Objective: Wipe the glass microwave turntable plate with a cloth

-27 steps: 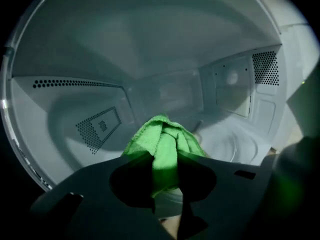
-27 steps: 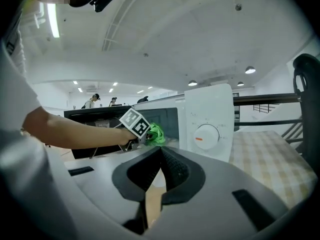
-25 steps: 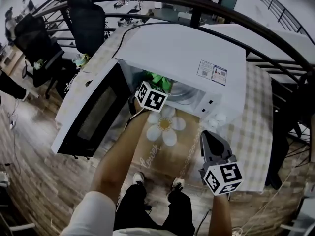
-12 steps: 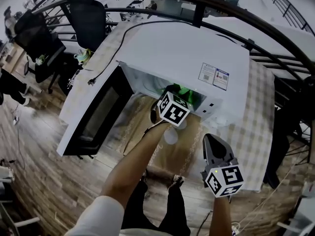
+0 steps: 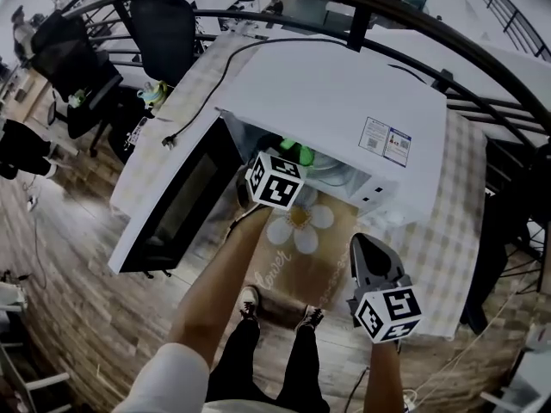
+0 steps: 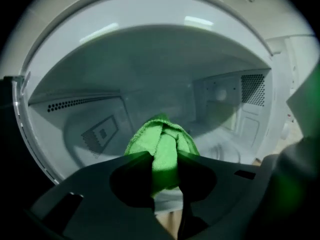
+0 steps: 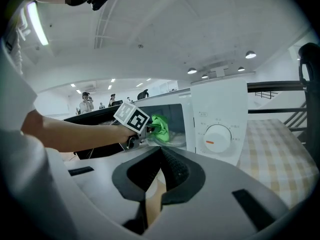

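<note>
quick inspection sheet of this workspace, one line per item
surface: table with a checked cloth, bearing the microwave, its door open.
job's things: green cloth at the oven mouth; glass turntable plate inside; contact between them unclear.
clutter: small pale object at the table's far corner, too small to tell.
grippers: left gripper shut on the green cloth; right gripper shut, empty, held low outside the microwave.
cables: black cord across the table, plug lying loose.
surroundings: black railing, office chair, wooden floor, people far off.
</note>
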